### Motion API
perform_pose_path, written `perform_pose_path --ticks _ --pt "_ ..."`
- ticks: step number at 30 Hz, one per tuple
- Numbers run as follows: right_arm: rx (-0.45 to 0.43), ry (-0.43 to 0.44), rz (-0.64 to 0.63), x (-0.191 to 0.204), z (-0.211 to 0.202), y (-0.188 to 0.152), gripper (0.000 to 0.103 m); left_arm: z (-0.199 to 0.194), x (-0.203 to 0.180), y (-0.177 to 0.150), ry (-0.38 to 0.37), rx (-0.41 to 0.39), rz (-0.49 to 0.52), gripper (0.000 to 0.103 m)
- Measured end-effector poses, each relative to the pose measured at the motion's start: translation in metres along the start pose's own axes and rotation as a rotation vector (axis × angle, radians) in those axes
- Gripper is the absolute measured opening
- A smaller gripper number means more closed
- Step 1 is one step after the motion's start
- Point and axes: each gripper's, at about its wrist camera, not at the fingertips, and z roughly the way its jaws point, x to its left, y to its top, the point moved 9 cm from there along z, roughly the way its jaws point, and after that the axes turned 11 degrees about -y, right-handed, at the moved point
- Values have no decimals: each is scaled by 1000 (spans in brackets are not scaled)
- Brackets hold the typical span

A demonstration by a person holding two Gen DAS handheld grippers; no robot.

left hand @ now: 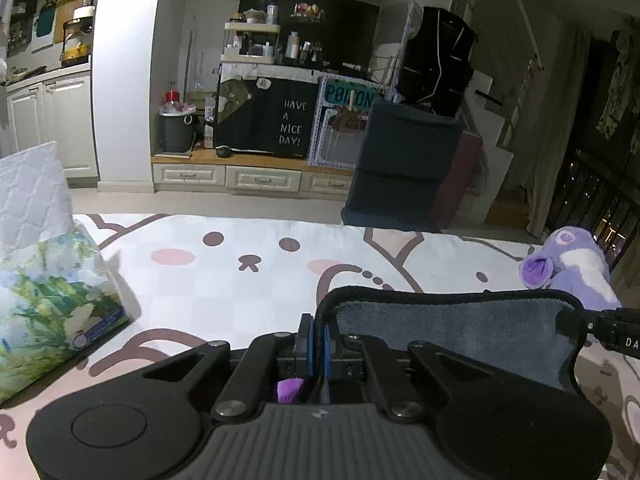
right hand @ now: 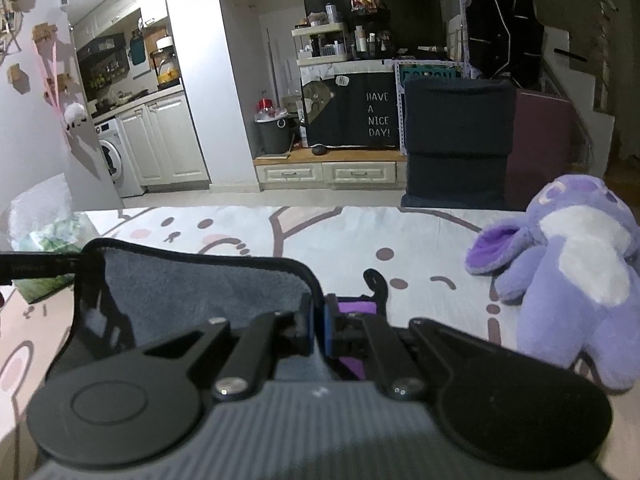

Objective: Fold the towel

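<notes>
Each hand-held gripper is clamped narrow on a corner of the towel: the left hand-held gripper (left hand: pixel 319 342) on its left corner, the right hand-held gripper (right hand: pixel 319 330) on its right corner. The grey towel (left hand: pixel 452 338) hangs stretched between them, raised above the bed (left hand: pixel 248 292). Judging by this, folding is at most under way; the held edge is not yet laid down. Farther right lies a plush (right hand: pixel 576 264), farther left a tissue pack (left hand: pixel 48 300).

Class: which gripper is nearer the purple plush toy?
Right. The right gripper has the plush toy just beside it; the left gripper sits across the towel from it.
</notes>
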Motion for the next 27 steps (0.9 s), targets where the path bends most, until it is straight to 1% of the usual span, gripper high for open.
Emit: perform_pose_path --ticks 9,13,21,26,27 --pt "51 -37 -24 2 30 1 6 29 7 -1 19 59 26 6" --pt "62 -53 -52 4 36 4 6 37 14 -2 30 84 13 6" --pt "114 -76 -58 1 51 -2 7 56 17 -7 61 147 31 6" --pt "130 -109 -68 1 62 -6 9 63 18 -10 78 181 32 6" --pt "137 -115 -68 2 64 -8 10 63 18 -10 81 182 31 6"
